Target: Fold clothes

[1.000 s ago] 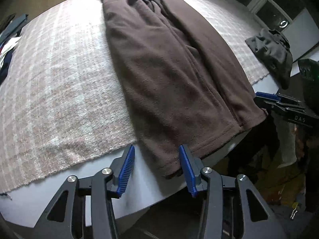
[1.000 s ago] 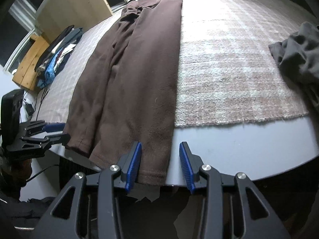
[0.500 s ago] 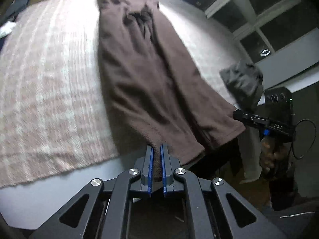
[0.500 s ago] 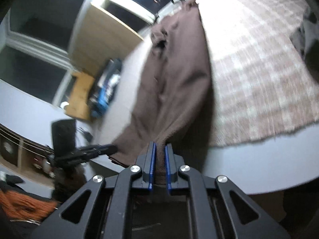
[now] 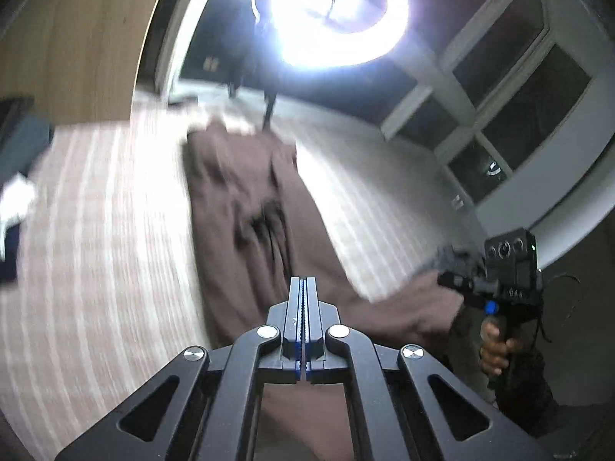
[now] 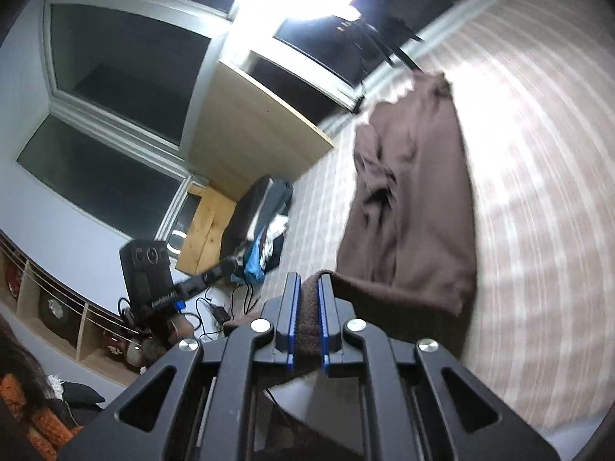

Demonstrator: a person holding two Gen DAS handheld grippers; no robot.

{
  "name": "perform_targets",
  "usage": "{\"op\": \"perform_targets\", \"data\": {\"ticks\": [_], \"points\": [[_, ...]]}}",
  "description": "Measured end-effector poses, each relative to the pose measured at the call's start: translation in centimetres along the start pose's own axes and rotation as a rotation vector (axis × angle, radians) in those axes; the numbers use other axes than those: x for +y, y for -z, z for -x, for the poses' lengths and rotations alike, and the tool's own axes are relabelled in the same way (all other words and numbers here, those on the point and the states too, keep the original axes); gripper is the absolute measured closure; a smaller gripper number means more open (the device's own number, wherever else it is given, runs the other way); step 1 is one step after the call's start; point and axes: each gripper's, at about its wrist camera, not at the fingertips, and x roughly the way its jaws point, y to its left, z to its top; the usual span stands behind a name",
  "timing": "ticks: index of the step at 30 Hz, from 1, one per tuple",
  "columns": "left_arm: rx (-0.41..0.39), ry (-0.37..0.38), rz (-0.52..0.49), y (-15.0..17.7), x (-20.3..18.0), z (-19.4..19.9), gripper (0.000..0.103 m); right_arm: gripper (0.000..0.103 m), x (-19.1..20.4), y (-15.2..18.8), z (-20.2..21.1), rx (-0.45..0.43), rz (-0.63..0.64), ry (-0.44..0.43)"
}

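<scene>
1. Both hem corners, flat at the table edge a second earlier, hung lifted as I raised the two grippers, whose jaws had then stood wide.
2. I saw the left gripper point(image 5: 306, 288) pinched fully closed, brown fabric hanging beneath it; the right gripper point(image 6: 306, 288) clamped a thick fold of the brown trousers point(image 6: 415, 199).
3. Farther up, the trousers lay along the checked blanket point(image 6: 538, 176), waistband at the far end.
4. I judged the left gripper's bite thin; a fast carry-over could slip that corner free and skew the fold.
</scene>
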Motion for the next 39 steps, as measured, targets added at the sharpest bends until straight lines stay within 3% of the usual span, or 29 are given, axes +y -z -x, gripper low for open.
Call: {"op": "perform_targets", "data": {"ticks": [2, 5, 9, 14, 18, 20, 25, 28, 32, 34, 36, 39], "points": [[-0.03, -0.011, -0.002, -2.3, 0.6, -0.9, 0.103, 0.099, -0.1, -2.4, -0.9, -0.007, 0.02, -0.009], [-0.008, -0.067, -0.04, -3.9, 1.6, -2.5, 0.103, 0.099, -0.2, -4.1, -1.6, 0.011, 0.04, 0.003], [0.106, -0.109, -0.131, -0.5, 1.2, -3.2, 0.103, 0.099, -0.3, -4.4, -2.3, 0.074, 0.076, 0.047], [0.264, -0.164, -0.08, 7.0, 2.3, -2.7, 0.096, 0.096, -2.1, 1.0, -1.5, 0.189, 0.054, 0.256], [0.35, -0.163, -0.003, 12.0, 3.3, -2.7, 0.092, 0.093, -2.7, 6.2, -2.4, 0.245, 0.036, 0.391], [0.383, -0.134, 0.061, 14.1, 3.7, -3.0, 0.084, 0.075, -2.5, 8.7, -2.9, 0.277, 0.059, 0.483], [0.448, -0.112, 0.037, 17.0, 2.4, -2.0, 0.081, 0.073, -1.4, 13.4, -2.2, 0.344, 0.018, 0.516], [0.411, -0.095, 0.0, 16.9, 2.0, 1.7, 0.081, 0.073, 2.3, 14.7, 2.0, 0.266, 0.08, 0.534], [0.349, -0.076, -0.038, 15.9, 1.8, 6.3, 0.079, 0.073, 5.6, 14.7, 7.6, 0.073, 0.132, 0.504], [0.302, -0.092, -0.084, 15.5, 1.2, 7.5, 0.069, 0.07, 6.0, 14.9, 7.8, 0.023, 0.155, 0.516], [0.292, -0.093, -0.092, 15.4, 1.2, 6.9, 0.068, 0.068, 5.8, 15.1, 7.4, -0.007, 0.17, 0.539], [0.339, -0.074, -0.091, 16.0, 1.1, 3.8, 0.068, 0.068, 4.0, 15.3, 4.7, 0.044, 0.181, 0.547]]}}
